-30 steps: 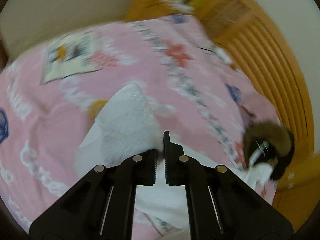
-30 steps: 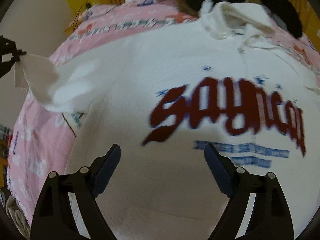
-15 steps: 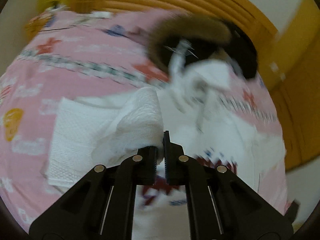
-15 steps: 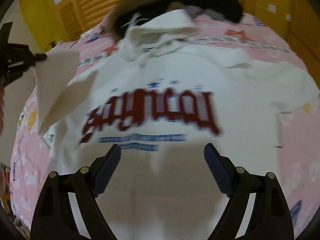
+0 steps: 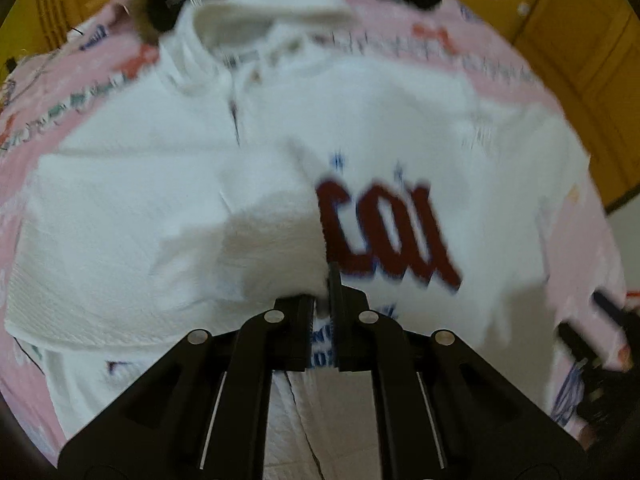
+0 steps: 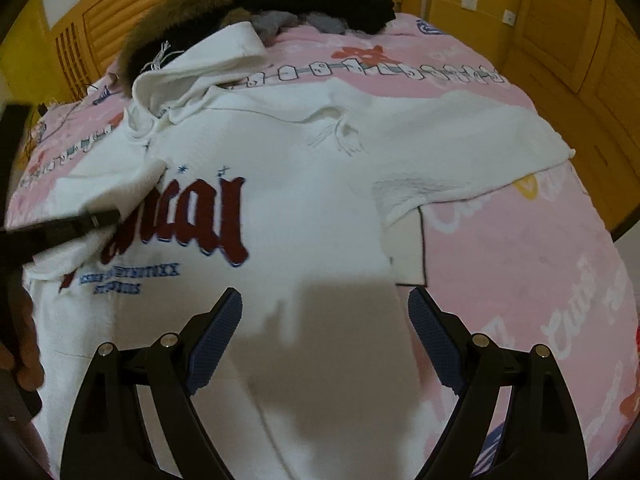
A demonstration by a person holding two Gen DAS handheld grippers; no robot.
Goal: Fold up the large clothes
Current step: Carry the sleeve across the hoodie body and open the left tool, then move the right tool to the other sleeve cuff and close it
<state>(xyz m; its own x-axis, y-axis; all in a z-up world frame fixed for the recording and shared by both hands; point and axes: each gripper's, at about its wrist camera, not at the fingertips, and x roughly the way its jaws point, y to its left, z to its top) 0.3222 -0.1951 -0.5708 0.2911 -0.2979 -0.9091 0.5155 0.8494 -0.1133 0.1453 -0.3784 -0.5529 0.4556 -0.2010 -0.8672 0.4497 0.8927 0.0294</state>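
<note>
Sleeve (image 5: 276, 236) in closed left gripper (image 5: 323, 320), over hoodie (image 6: 304, 208).

My left wrist view looks steeply down, close over the white hoodie (image 5: 400, 120) on the pink bedspread (image 5: 500, 52) — the red lettering (image 5: 384, 232) fills its middle. My right wrist view sits beside it, tilted towards the headboard (image 6: 80, 20) — both share the lettering and hood (image 6: 208, 64).

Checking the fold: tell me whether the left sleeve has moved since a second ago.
Yes. The left tool carried the sleeve from over the pink bedspread inward, onto the red lettering.
</note>
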